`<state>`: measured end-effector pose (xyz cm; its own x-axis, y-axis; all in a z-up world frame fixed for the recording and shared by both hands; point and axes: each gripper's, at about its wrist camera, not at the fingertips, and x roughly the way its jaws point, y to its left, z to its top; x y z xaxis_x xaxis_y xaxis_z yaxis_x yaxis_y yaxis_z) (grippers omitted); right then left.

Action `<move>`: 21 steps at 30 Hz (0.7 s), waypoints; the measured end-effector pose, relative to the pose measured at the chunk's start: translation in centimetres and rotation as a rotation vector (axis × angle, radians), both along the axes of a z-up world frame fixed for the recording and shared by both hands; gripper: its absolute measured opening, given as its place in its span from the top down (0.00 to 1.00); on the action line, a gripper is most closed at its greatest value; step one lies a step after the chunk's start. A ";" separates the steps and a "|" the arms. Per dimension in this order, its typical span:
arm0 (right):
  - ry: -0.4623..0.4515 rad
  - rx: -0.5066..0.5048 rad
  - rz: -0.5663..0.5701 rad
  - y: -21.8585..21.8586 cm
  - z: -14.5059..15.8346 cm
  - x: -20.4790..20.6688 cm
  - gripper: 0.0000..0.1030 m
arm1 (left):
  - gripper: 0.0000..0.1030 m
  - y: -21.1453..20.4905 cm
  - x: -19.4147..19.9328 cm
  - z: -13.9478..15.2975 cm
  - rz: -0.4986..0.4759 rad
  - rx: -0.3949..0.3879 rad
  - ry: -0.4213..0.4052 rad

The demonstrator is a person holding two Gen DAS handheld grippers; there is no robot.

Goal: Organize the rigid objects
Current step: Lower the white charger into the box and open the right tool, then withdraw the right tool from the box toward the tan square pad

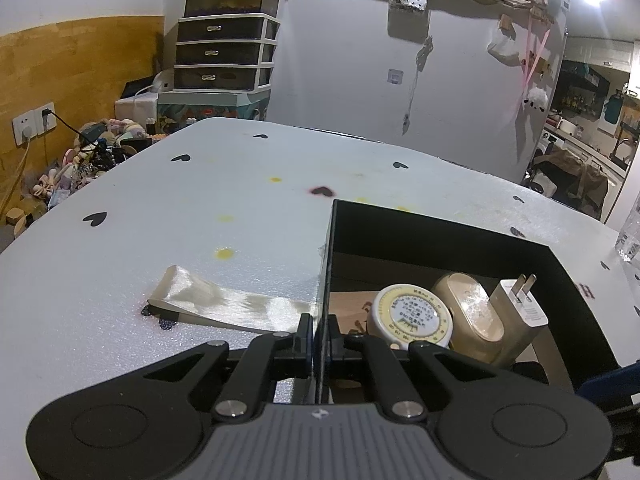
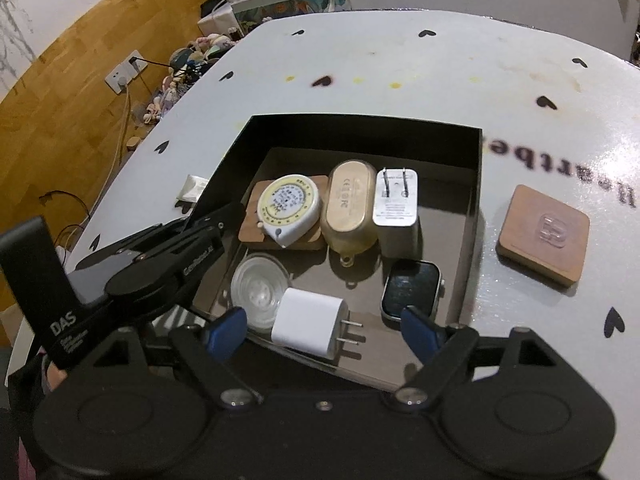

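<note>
My left claw (image 1: 320,334) is clamped tight on the left wall of the black box (image 2: 476,184), which sits on the white heart-printed bench (image 1: 160,208); one jaw is outside the wall, the other inside. My right claw (image 2: 320,326) hangs over the near end of the box with its blue-tipped jaws spread wide, pressing on nothing. Between them, on the box floor, lies a white charger cube (image 2: 308,326) on its side, prongs pointing right. Just left of it rests a clear round lid (image 2: 256,286); to its right lies a smartwatch body (image 2: 412,290), screen up. Along the far row, a round tape measure (image 2: 289,210) sits on a wooden coaster (image 2: 252,232), beside a beige oval case (image 2: 349,208) and a second white plug adapter (image 2: 396,204), all close together. A second wooden coaster (image 2: 544,234) lies on the bench outside the box, just beyond its right wall. A cream ribbon (image 1: 224,300) lies on the bench left of the box.
</note>
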<state>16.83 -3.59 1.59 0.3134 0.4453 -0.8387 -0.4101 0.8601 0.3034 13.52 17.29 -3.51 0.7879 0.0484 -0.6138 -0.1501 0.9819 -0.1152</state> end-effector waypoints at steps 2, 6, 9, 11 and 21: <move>-0.013 0.009 0.006 -0.4 0.3 -0.3 0.18 | 0.95 0.0 0.0 0.0 0.001 0.000 0.000; -0.047 0.026 0.016 -1.1 1.0 -1.0 0.17 | 0.95 -0.1 0.0 0.0 0.000 0.003 0.000; -0.068 0.034 0.019 -1.7 1.5 -1.5 0.17 | 0.95 -0.1 0.0 0.0 0.001 0.003 0.000; -0.082 0.038 0.018 -2.2 1.9 -1.7 0.17 | 0.95 -0.1 0.0 0.0 0.001 0.002 0.000; -0.224 0.060 -0.015 -5.9 3.4 -3.7 0.09 | 0.95 0.0 0.0 0.1 0.002 0.007 -0.001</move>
